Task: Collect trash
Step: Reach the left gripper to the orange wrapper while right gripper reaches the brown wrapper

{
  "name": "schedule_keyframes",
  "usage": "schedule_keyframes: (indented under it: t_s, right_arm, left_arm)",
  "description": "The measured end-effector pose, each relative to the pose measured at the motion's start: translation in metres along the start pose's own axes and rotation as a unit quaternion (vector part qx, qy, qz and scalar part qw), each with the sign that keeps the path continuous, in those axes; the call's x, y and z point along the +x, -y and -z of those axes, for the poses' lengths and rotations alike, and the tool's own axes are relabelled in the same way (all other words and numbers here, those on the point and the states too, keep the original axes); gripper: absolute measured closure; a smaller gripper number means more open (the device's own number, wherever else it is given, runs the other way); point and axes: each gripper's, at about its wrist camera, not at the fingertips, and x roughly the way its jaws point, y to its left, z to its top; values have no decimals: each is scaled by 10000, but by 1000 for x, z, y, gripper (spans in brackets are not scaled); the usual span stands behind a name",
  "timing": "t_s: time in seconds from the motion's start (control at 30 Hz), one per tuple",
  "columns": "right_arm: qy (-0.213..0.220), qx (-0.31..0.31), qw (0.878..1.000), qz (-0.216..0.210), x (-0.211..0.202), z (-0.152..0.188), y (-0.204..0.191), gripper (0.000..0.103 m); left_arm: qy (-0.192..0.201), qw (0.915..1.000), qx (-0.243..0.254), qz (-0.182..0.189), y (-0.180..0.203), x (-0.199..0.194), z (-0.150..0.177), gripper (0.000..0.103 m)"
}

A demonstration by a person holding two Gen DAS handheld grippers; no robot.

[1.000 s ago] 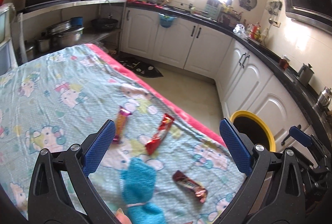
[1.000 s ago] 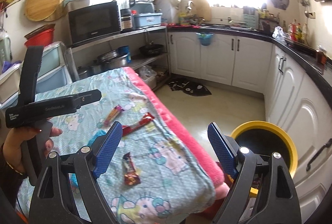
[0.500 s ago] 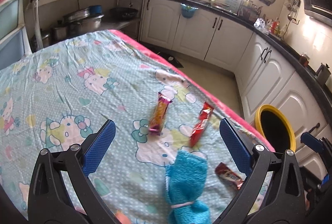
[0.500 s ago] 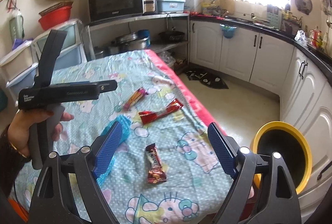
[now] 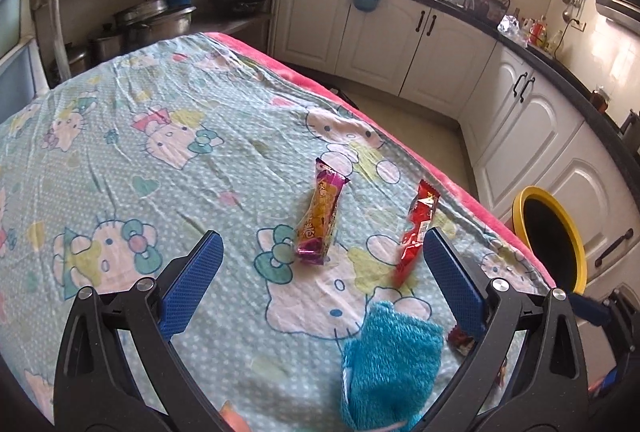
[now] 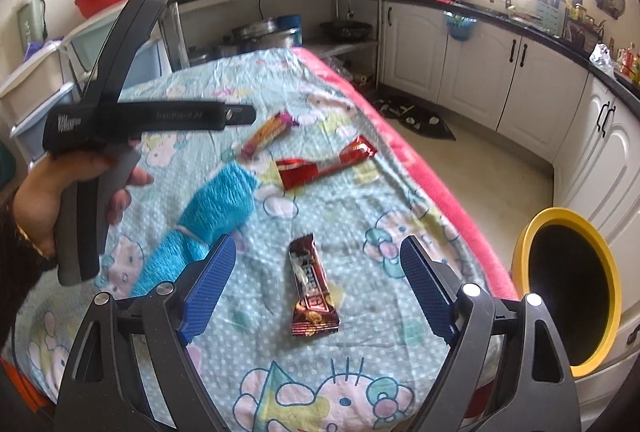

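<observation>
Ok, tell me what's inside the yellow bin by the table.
The yellow bin shows only a dark interior in both views. No trash is visible in it, but its bottom is in shadow, so the contents cannot be told.

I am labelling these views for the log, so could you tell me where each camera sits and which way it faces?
Left wrist: on the left gripper, above the table, facing the orange wrapper and red wrapper; only its fingers show.
Right wrist: on the right gripper, facing the brown wrapper; the person's left hand shows.
Shared: wrappers, blue cloth, yellow bin.
</observation>
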Motion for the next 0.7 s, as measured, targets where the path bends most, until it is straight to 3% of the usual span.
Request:
schedule_keyframes:
  t_s: [0.2, 0.33, 0.53, 0.7]
  right_arm:
    - [-352, 18, 9993, -95, 23, 10, 3, 21]
    - [-558, 79, 9981, -255, 37, 15, 5, 24]
    - [-895, 62, 9953, -367, 55, 22, 5, 44]
    - [-871, 10, 9957, -316, 56, 26, 11, 65]
  left_arm:
    - [-249, 9997, 45, 66, -1, 26, -4, 31]
    - [-407, 9991, 68, 86, -2, 42, -6, 37]
    - [-585, 9981, 62, 167, -1, 58, -5, 48]
    - [-648, 9978, 71, 126, -1, 66, -1, 60]
